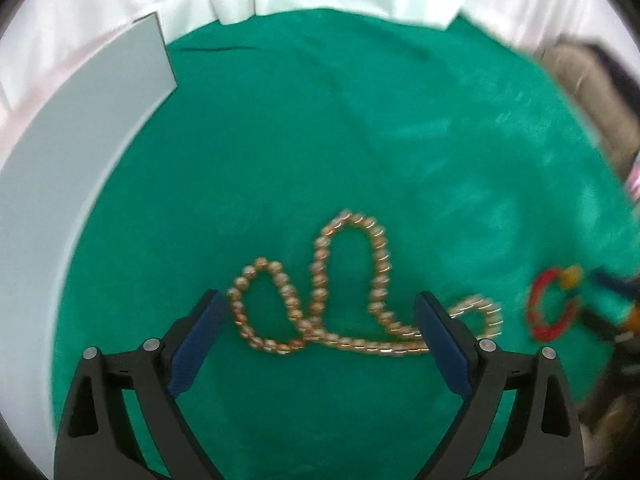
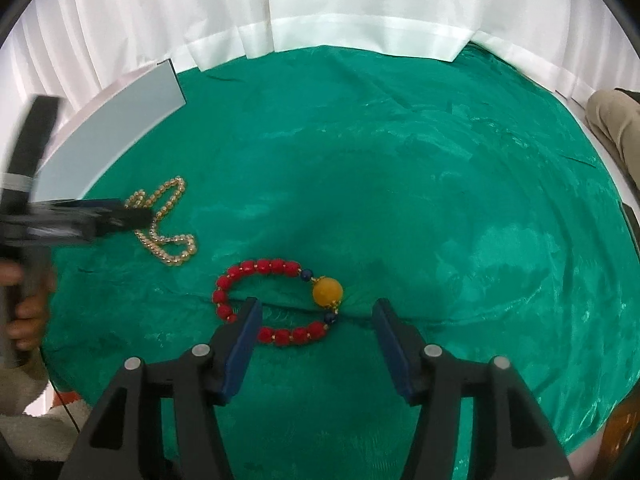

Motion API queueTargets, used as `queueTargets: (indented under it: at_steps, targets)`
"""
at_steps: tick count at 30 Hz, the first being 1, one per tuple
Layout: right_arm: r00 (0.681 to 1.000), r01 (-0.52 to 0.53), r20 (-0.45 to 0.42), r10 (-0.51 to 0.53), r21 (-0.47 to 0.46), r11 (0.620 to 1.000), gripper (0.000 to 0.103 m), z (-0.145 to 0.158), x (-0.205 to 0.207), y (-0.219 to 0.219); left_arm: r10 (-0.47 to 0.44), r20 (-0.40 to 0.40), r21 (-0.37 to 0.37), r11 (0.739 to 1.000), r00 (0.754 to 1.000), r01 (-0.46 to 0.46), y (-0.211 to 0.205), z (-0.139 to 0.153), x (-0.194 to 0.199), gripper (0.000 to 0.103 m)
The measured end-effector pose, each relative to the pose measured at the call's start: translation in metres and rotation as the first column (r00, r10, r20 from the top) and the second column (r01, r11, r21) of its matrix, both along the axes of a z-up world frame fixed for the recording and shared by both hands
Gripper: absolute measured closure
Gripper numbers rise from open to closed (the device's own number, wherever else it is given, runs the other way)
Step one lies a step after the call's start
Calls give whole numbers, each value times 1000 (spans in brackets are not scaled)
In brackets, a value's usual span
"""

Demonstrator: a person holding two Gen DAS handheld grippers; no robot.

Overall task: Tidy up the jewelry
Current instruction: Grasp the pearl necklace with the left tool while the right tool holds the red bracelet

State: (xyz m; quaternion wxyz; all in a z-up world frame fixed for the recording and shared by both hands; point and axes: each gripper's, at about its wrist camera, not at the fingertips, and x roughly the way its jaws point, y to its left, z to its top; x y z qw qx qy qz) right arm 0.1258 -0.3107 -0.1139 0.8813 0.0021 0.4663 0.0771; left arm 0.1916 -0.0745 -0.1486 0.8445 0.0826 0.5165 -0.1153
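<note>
A gold bead necklace (image 1: pixel 378 248) lies in loose loops on the green cloth (image 1: pixel 320 120). My left gripper (image 1: pixel 320 306) hangs over it, open, with the loops between its blue pads (image 1: pixel 196 344) and not pinched. In the right wrist view the necklace (image 2: pixel 168 236) shows at the left, with the blurred left gripper (image 2: pixel 120 216) above it. A red bead bracelet (image 2: pixel 264 266) with a big yellow bead (image 2: pixel 327 291) lies flat. My right gripper (image 2: pixel 317 306) is open over its near side, pads clear of the beads. The bracelet (image 1: pixel 538 304) also appears at the left view's right edge.
A grey flat board (image 2: pixel 116 128) lies at the cloth's far left edge. White curtain (image 2: pixel 320 0) hangs behind the table. A hand (image 2: pixel 28 312) grips the left tool's handle. A person's beige trouser leg (image 2: pixel 616 120) is at the far right.
</note>
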Motion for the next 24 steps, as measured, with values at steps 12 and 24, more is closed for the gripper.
queueTargets:
  at_steps: [12, 24]
  targets:
    - [998, 67, 8, -67, 48, 997, 44, 3, -5, -23, -10, -11, -199, 980, 1000, 7, 54, 19, -20, 98]
    - [997, 74, 28, -76, 60, 995, 44, 21, 4, -38, 84, -4, -411, 908, 996, -78, 107, 49, -46, 98]
